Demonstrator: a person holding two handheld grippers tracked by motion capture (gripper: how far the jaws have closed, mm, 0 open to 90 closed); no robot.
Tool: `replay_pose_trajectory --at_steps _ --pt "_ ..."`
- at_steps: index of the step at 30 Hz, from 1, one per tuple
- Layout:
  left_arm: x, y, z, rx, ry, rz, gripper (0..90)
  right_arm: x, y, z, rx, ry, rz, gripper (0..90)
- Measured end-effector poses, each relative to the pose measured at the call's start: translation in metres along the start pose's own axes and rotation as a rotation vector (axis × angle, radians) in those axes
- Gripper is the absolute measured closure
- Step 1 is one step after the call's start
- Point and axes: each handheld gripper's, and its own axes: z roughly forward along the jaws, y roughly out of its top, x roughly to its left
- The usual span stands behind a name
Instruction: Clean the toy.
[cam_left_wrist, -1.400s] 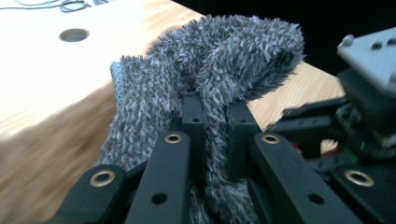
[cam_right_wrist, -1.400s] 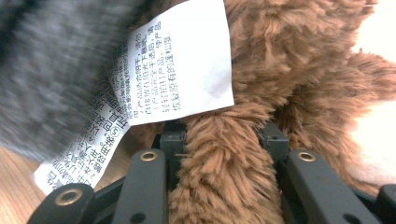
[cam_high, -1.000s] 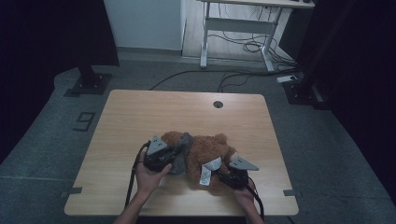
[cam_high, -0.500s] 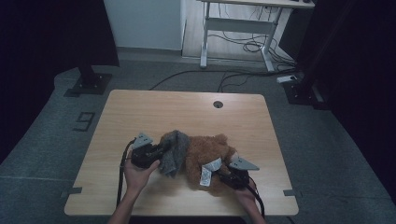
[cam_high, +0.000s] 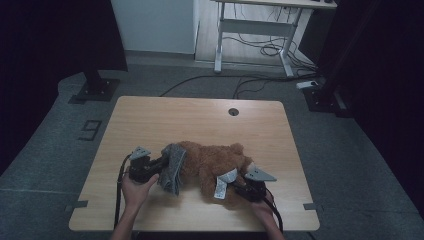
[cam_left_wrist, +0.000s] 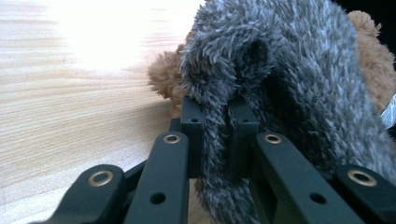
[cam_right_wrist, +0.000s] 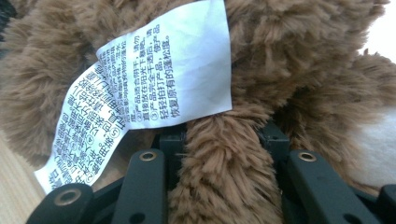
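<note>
Item: brown plush bear, lying on its side on the near half of the wooden counter, slightly right of centre.

Attached: grey fleece garment, bunched at the bear's left end and standing partly clear of the counter surface. White care label with printed text, hanging from the bear's near side; in the right gripper view it lay folded across the fur just above the jaws.

Left gripper: held in the person's left hand, level with the counter, jaws drawn close together and clamped on a fold of the grey garment; fleece filled the narrow gap between the pads.

Right gripper: held in the right hand at the bear's near right, jaws partly apart and clamped on a thick tuft or limb of brown plush.

Counter fittings: round cable port near the far edge, well apart from the bear.
</note>
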Motion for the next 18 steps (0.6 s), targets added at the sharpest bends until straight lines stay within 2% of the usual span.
replay_pose_trajectory --at_steps 4,7,9,13,14,16,18 --pt "-0.009 0.012 -0.008 -0.068 -0.004 0.028 80.3 -0.003 0.002 0.004 0.006 -0.008 0.008 63.3" --pt "-0.03 0.031 -0.013 -0.138 -0.065 0.06 80.4 -0.003 0.003 0.005 0.009 -0.01 0.009 63.3" --pt "-0.047 0.043 -0.007 -0.152 -0.107 0.095 80.4 -0.003 0.004 0.007 0.009 -0.013 0.005 63.3" --pt "-0.096 0.063 0.028 -0.113 -0.197 0.186 80.5 -0.004 0.005 0.008 0.011 -0.012 0.005 63.3" --pt "-0.112 0.067 0.043 -0.089 -0.213 0.218 80.5 -0.004 0.005 0.008 0.012 -0.011 0.006 63.3" --pt "-0.134 0.071 0.068 -0.045 -0.234 0.243 80.5 -0.004 0.005 0.008 0.01 -0.013 -0.001 63.3" --pt "-0.15 0.073 0.09 -0.016 -0.245 0.246 80.4 -0.004 0.005 0.008 0.009 -0.012 -0.001 63.3"
